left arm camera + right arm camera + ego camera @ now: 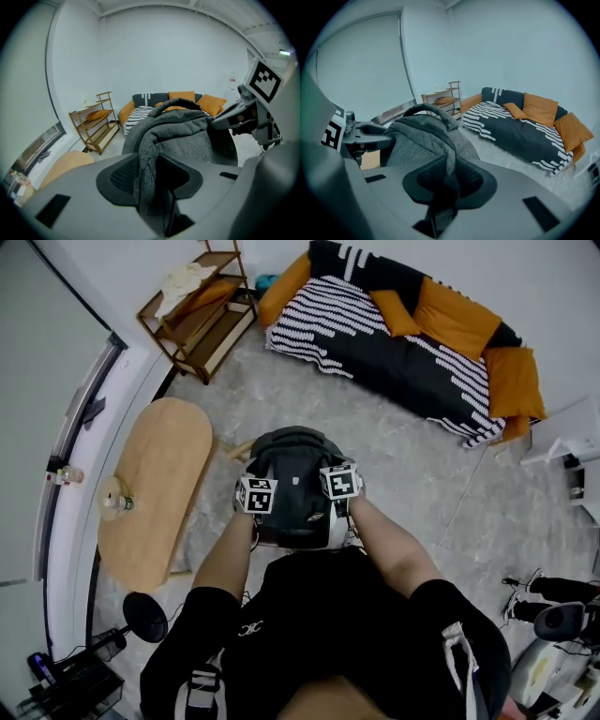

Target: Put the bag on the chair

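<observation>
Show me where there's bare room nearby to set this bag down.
The table is bare at its far end, beyond the bottle. The floor between the bag and the sofa is open. The sofa's striped middle is free of cushions. Crowded: the shelf, and the floor at far right with gear.

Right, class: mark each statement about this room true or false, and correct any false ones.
1. The left gripper and right gripper both pinch the grey fabric backpack. True.
2. The backpack lies on the black-and-white striped sofa. False: it is held up by the grippers, well away from the sofa.
3. Orange cushions sit on the sofa. True.
4. The oval wooden table is bare. False: a clear bottle stands on it.
</observation>
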